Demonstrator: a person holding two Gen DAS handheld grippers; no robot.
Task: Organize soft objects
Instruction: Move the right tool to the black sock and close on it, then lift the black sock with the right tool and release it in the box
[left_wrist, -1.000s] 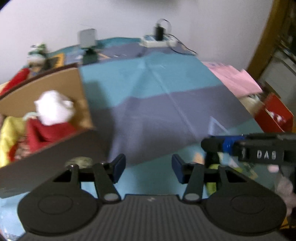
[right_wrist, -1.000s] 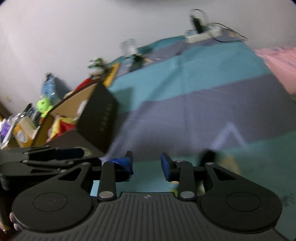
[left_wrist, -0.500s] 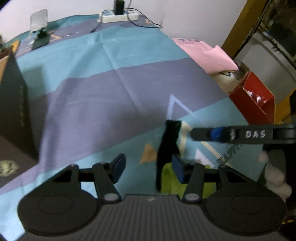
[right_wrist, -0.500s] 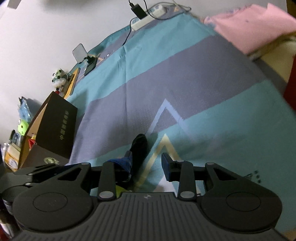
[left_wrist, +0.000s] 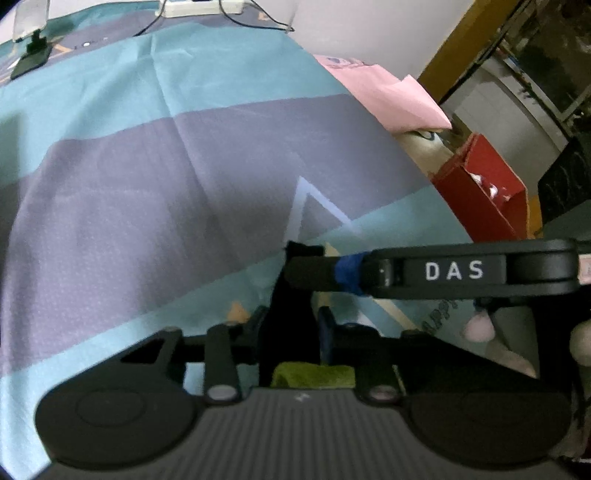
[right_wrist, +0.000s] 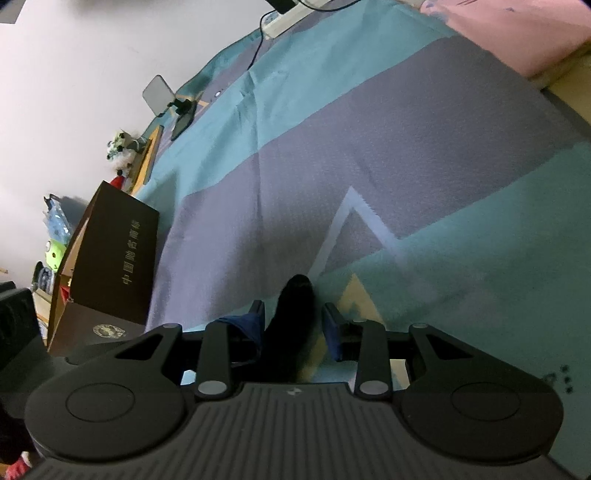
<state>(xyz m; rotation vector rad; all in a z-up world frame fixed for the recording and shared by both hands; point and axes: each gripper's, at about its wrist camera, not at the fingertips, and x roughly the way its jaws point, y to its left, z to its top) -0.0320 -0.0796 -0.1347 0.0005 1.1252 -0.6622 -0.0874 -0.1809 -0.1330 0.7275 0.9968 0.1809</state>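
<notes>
A long black soft piece (left_wrist: 291, 302) with a green plush part (left_wrist: 314, 374) below it lies on the blue and purple cloth (left_wrist: 166, 184). My left gripper (left_wrist: 290, 328) is open with the black piece between its fingers. My right gripper (right_wrist: 293, 325) is open too, and the black piece (right_wrist: 291, 325) lies between its fingers. The right gripper's finger (left_wrist: 424, 271), marked DAS, reaches in from the right in the left wrist view and touches the black piece's top.
A dark cardboard box (right_wrist: 110, 254) with plush toys behind it stands at the left. A power strip (left_wrist: 201, 7), a small stand mirror (right_wrist: 162, 96), pink cloth (left_wrist: 384, 96) and a red box (left_wrist: 487, 195) edge the cloth.
Both grippers swung away from the box and came down over the black and green soft piece. The black piece now lies between both pairs of fingers.
</notes>
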